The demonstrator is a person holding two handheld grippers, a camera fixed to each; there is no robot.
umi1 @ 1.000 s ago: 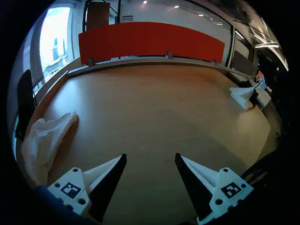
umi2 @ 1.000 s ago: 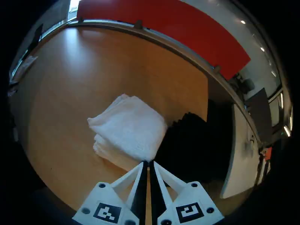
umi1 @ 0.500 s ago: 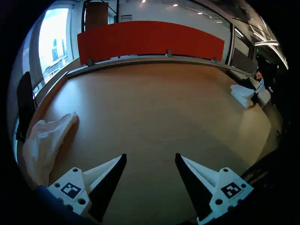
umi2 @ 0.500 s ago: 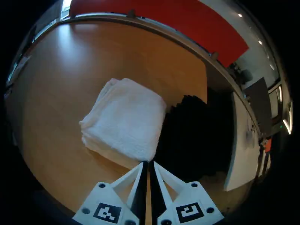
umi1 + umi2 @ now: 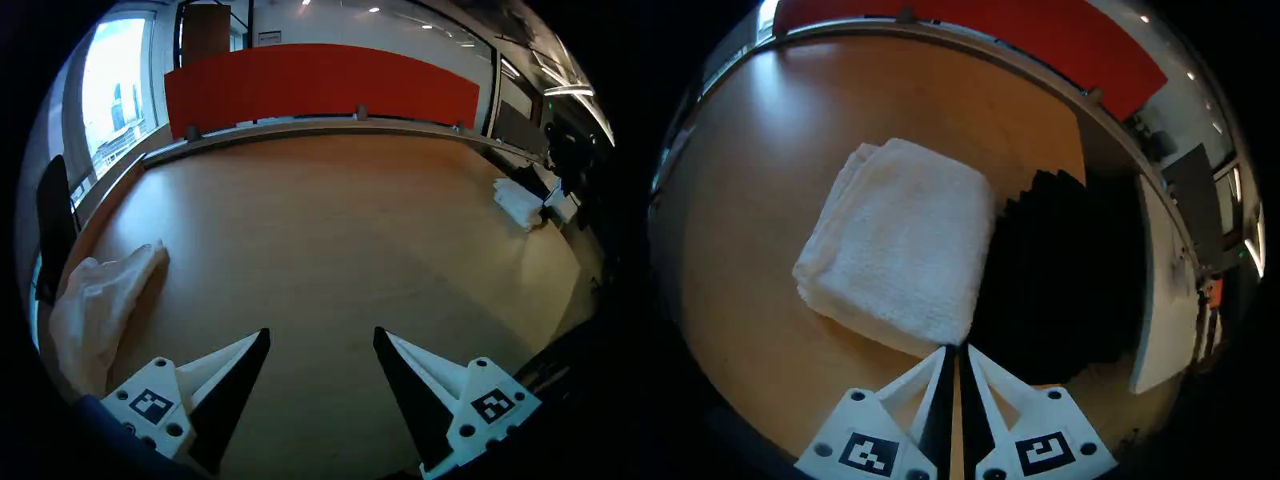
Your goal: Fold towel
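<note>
A folded white towel (image 5: 900,248) lies as a thick square on the wooden table (image 5: 760,144). My right gripper (image 5: 958,349) is shut, its fingertips pinching the towel's near right corner. In the left gripper view the same folded towel (image 5: 518,202) rests flat near the table's far right edge. My left gripper (image 5: 320,336) hovers open above bare wood (image 5: 320,224), with nothing between its fingers. A second white cloth (image 5: 100,300), crumpled and loose, lies at the table's left edge.
A black ridged object (image 5: 1064,272) sits right against the folded towel's right side. A red partition (image 5: 320,84) runs along the table's far edge. A dark chair (image 5: 52,224) stands by the left edge, near the window.
The right gripper has lowered the folded towel, which now lies flat and fills more of its view. In the left gripper view the towel sank from a lifted bunch to flat. The left gripper stayed still.
</note>
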